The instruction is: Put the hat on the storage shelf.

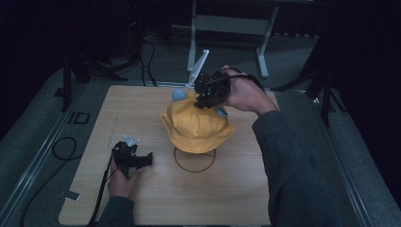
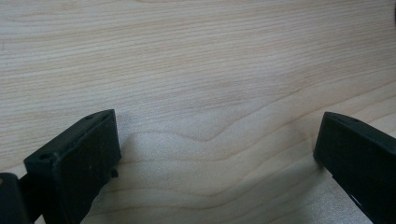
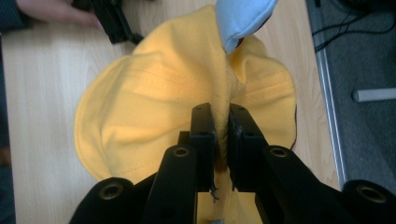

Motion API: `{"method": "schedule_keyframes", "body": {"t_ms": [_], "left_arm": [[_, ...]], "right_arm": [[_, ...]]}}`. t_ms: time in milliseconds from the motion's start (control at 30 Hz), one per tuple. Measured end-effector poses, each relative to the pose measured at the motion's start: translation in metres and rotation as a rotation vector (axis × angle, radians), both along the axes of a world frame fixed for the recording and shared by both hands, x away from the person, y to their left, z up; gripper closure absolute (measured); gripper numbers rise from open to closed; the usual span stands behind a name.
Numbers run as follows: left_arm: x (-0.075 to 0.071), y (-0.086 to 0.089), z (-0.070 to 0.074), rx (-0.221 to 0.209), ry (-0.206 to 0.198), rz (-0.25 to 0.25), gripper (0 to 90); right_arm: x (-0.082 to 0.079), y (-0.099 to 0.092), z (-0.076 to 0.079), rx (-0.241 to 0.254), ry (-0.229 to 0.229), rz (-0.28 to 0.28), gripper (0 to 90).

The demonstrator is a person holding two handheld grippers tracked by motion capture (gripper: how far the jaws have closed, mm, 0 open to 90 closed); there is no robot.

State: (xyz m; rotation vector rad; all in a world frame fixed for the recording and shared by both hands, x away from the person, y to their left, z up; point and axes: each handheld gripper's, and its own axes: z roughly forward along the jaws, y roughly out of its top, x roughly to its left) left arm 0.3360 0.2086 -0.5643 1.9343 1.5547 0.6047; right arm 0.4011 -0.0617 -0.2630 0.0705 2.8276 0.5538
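Observation:
A yellow bucket hat [image 1: 196,126] hangs above the middle of the wooden table [image 1: 142,109], its brim drooping. My right gripper [image 1: 204,98] is shut on a fold of the hat's crown; in the right gripper view the yellow hat [image 3: 154,98] is pinched between the jaws of the right gripper [image 3: 221,123]. A light blue piece [image 3: 243,18] sticks out past the hat, also seen as a light blue piece [image 1: 178,94] behind it. My left gripper [image 1: 146,158] rests low on the table at the front left, and the left gripper [image 2: 217,149] stands open over bare wood.
A thin brown ring [image 1: 194,159] lies on the table under the hat. A black cable [image 1: 61,149] loops on the grey floor at the left. A metal stand frame [image 1: 229,28] stands behind the table.

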Motion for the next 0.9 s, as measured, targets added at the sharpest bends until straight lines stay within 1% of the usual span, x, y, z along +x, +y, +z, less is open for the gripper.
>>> {"method": "schedule_keyframes", "body": {"t_ms": [67, 133, 167, 233, 300, 333, 367, 400, 433, 467, 567, 633, 700, 733, 767, 867, 900], "left_arm": [[0.0, 0.0, 0.0, 0.0, 0.0, 0.0, 0.4], [0.0, 0.0, 0.0, -0.001, -0.001, 0.0, 0.4], [0.0, 0.0, 0.0, 0.0, 0.0, 0.0, 0.4], [0.0, 0.0, 0.0, -0.001, 0.0, 0.0, 0.4], [0.0, 0.0, 0.0, 0.0, 0.0, 0.0, 0.4], [0.0, 0.0, 0.0, 0.0, -0.001, 0.0, 0.4], [0.0, 0.0, 0.0, 0.0, 0.0, 0.0, 0.4], [0.0, 0.0, 0.0, 0.0, 0.0, 0.0, 0.4], [0.0, 0.0, 0.0, 0.0, 0.0, 0.0, 0.3], [0.0, 0.0, 0.0, 0.0, 0.0, 0.0, 0.4], [0.0, 0.0, 0.0, 0.0, 0.0, 0.0, 0.4], [0.0, 0.0, 0.0, 0.0, 0.0, 0.0, 0.4], [0.0, 0.0, 0.0, 0.0, 0.0, 0.0, 0.4], [0.0, 0.0, 0.0, 0.0, 0.0, 0.0, 0.4], [0.0, 0.0, 0.0, -0.001, -0.001, 0.0, 0.4], [0.0, 0.0, 0.0, -0.001, -0.001, 0.0, 0.4], [0.0, 0.0, 0.0, -0.001, -0.001, 0.0, 0.4]], "right_arm": [[-0.001, 0.003, -0.004, -0.021, 0.007, 0.0, 80.5], [-0.002, 0.005, -0.006, -0.023, 0.008, 0.002, 78.7], [-0.002, 0.005, -0.005, -0.02, 0.007, 0.003, 76.3], [-0.001, 0.003, -0.004, -0.01, -0.003, -0.003, 67.5], [0.0, 0.001, -0.003, -0.008, 0.008, -0.021, 57.9], [0.001, 0.0, -0.003, -0.007, 0.014, -0.035, 53.5], [0.002, -0.001, -0.002, -0.007, 0.033, -0.046, 49.8], [0.003, -0.002, -0.002, -0.006, 0.05, -0.057, 43.3], [0.002, -0.003, -0.003, -0.006, 0.03, -0.064, 34.1], [0.001, -0.004, -0.002, -0.011, 0.02, -0.076, 28.5], [0.0, -0.006, 0.0, -0.011, -0.01, -0.099, 17.2], [-0.001, -0.008, 0.003, -0.001, -0.026, -0.117, 13.8], [0.0, -0.01, 0.005, 0.005, -0.032, -0.123, 13.7], [-0.001, -0.014, 0.008, 0.009, -0.049, -0.134, 10.8], [-0.001, -0.016, 0.009, 0.013, -0.057, -0.144, 10.8], [0.0, -0.023, 0.012, 0.022, -0.061, -0.152, 10.8], [0.0, -0.03, 0.013, 0.041, -0.048, -0.165, 10.7]]}}
